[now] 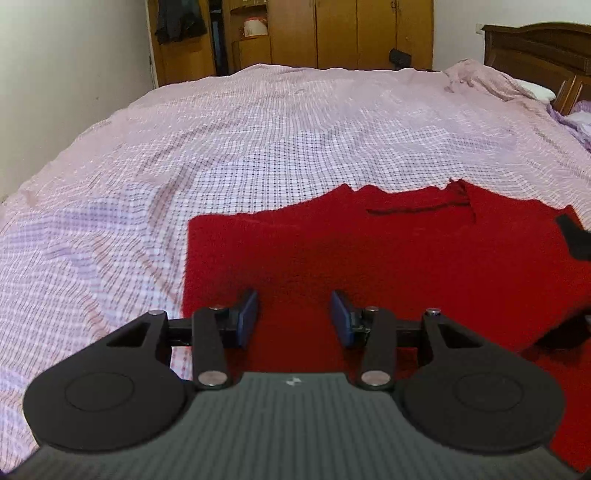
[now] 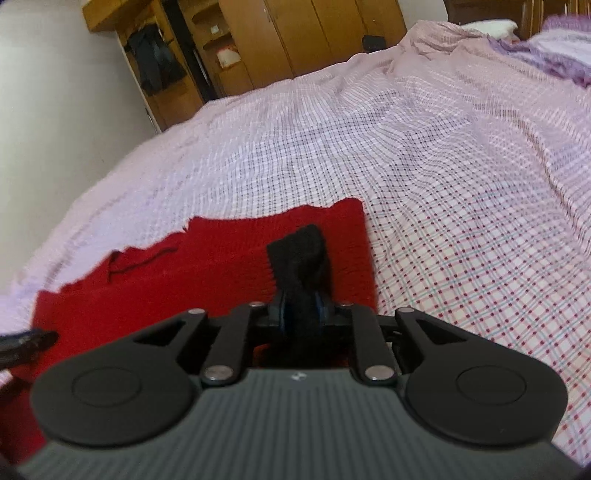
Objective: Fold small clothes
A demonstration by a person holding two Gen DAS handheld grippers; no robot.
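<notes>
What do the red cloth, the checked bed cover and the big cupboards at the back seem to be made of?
Red cloth: probably knit or fleece, matte and fuzzy, with a ragged far edge. Checked bed cover: thin woven fabric, likely cotton, matte, with a fine grid and soft wrinkles. Cupboards: wood or wood veneer, brown with a slight sheen.

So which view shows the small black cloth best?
The right wrist view: the black cloth sticks up, pinched in the right gripper, over the red garment. The left wrist view catches only a dark sliver of it at the right edge, beyond the open left gripper.
</notes>
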